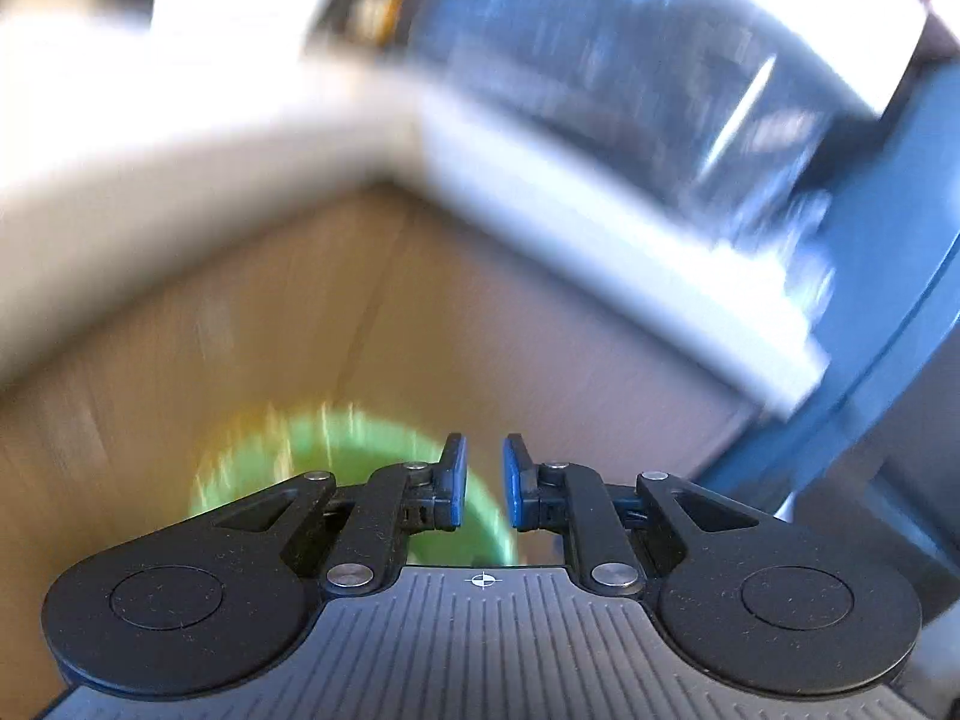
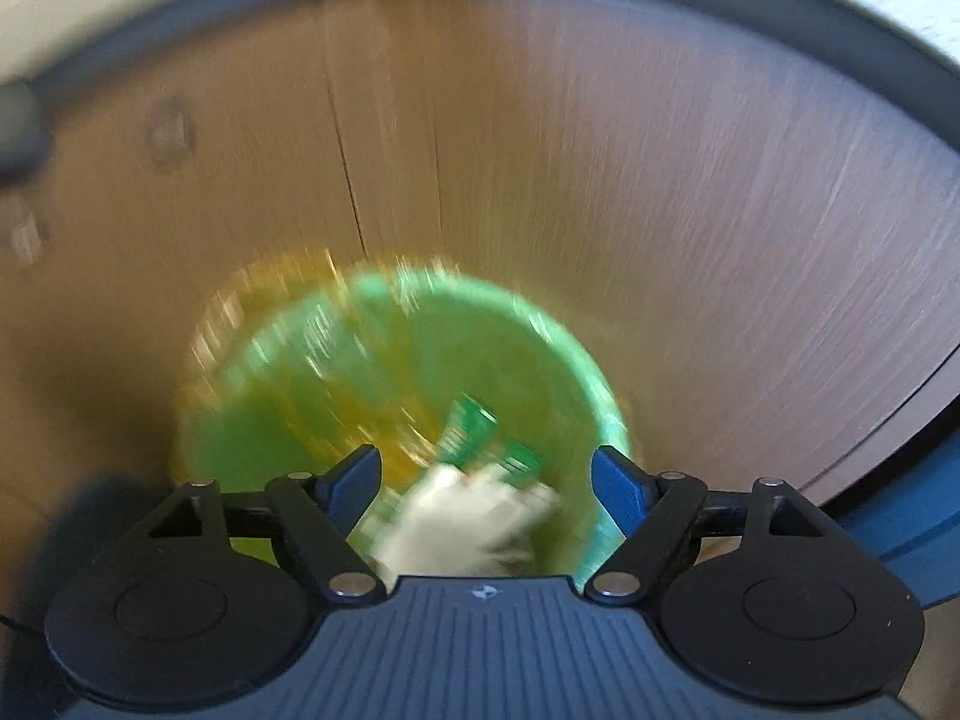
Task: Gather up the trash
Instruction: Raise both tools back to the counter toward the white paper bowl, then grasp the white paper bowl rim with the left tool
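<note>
Wood floor (image 2: 660, 180); wad (image 2: 462, 531) only rt view.

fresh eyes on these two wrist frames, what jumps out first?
The round bright green plastic bin on the wood-look floor, directly below the open right gripper, with a crumpled whitish wad and a green printed wrapper between the gripper's fingers. The left gripper is nearly closed and empty; both frames are motion-blurred.

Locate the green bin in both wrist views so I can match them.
Left wrist: green bin at bottom, left of centre, mostly hidden behind the left gripper; blurred.
Right wrist: green bin at centre-bottom, seen from above, pale crumpled trash over it between the open fingers of the right gripper.
Shared landmark: the wood floor around the bin.
</note>
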Demonstrator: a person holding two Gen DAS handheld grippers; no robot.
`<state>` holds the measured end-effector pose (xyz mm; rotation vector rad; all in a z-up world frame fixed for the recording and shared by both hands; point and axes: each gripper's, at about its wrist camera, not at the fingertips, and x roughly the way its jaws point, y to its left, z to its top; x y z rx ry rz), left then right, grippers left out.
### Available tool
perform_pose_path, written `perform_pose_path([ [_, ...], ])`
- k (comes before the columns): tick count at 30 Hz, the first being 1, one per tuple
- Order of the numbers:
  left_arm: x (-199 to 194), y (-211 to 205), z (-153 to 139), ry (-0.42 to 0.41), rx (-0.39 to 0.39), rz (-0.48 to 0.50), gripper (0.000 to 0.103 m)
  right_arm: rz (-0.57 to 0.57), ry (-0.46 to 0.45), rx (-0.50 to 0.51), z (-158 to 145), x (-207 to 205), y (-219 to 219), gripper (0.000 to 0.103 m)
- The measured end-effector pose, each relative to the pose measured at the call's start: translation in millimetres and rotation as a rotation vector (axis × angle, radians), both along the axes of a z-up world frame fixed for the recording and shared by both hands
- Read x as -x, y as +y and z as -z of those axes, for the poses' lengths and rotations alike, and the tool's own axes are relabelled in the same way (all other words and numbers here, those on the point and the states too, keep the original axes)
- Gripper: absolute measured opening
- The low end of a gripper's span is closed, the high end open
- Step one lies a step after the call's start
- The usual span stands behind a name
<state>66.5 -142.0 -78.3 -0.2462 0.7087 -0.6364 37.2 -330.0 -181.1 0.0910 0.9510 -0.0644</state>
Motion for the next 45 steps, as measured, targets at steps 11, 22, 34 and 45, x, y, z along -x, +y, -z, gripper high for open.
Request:
perform_pose_path([
  [11, -99, 56, -167, -0.212, -0.161, -0.408, 0.016, -0.085, -0.334, -0.120, -157, -43, -2, 0.080],
  [22, -234, 97, -128, -0.004, -0.220, -0.490, 0.016, -0.119, -0.399, -0.171, -217, -100, 15, 0.080],
  [34, -208, 128, -99, 0.003, -0.269, -0.332, 0.026, -0.232, -0.430, -0.093, -252, -154, 78, 0.080],
  [45, -98, 196, -110, -0.020, -0.315, -0.343, 0.024, -0.675, -0.174, -0.112, -261, -183, 220, 0.050],
])
